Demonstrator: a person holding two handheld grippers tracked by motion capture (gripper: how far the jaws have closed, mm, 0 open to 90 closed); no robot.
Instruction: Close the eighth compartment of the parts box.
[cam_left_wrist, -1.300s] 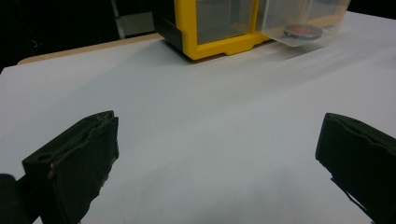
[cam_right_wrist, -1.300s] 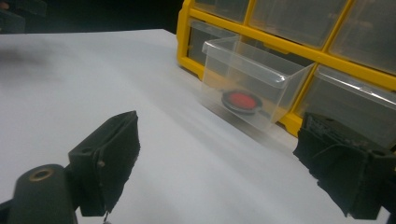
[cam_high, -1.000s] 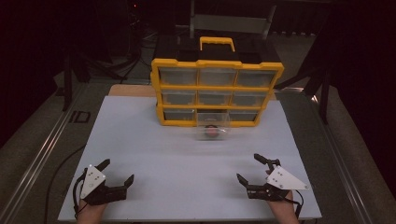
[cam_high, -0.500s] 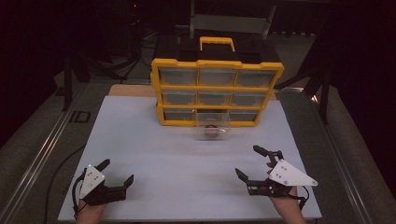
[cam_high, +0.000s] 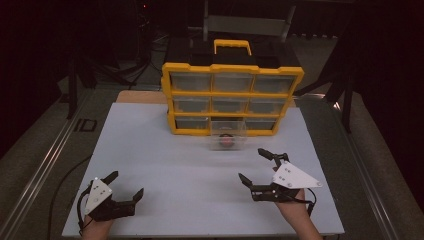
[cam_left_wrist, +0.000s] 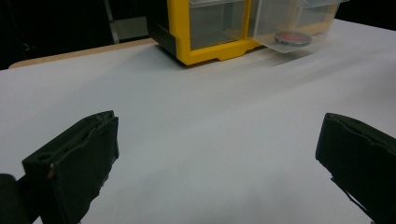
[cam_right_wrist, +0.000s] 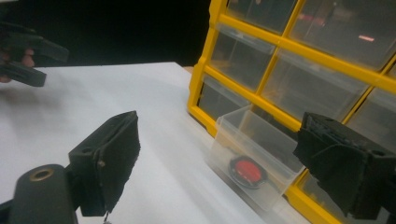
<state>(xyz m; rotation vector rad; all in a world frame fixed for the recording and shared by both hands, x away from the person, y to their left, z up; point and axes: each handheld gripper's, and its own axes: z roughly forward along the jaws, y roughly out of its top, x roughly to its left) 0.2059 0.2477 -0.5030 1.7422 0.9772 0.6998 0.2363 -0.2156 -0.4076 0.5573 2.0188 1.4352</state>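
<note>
A yellow drawer cabinet (cam_high: 232, 95) with clear drawers stands at the back of the white table (cam_high: 175, 170). Its bottom middle drawer (cam_high: 228, 136) is pulled out and holds a round red disc with a dark rim (cam_high: 227, 141), which also lies in the drawer (cam_right_wrist: 254, 154) as the red disc (cam_right_wrist: 246, 171) in the right gripper view and as the disc (cam_left_wrist: 292, 38) in the left gripper view. My left gripper (cam_high: 125, 185) rests open near the front left edge. My right gripper (cam_high: 254, 165) is open, empty, and a short way in front of the drawer.
A black tool case with a yellow handle (cam_high: 232, 46) sits behind the cabinet. A metal rail (cam_high: 47, 160) runs along the table's left side. The wooden bench edge (cam_high: 140, 96) shows behind the white sheet. My left gripper (cam_right_wrist: 28, 56) shows far off in the right gripper view.
My right gripper has moved forward and a little up the table toward the pulled-out drawer. My left gripper has stayed in place.
</note>
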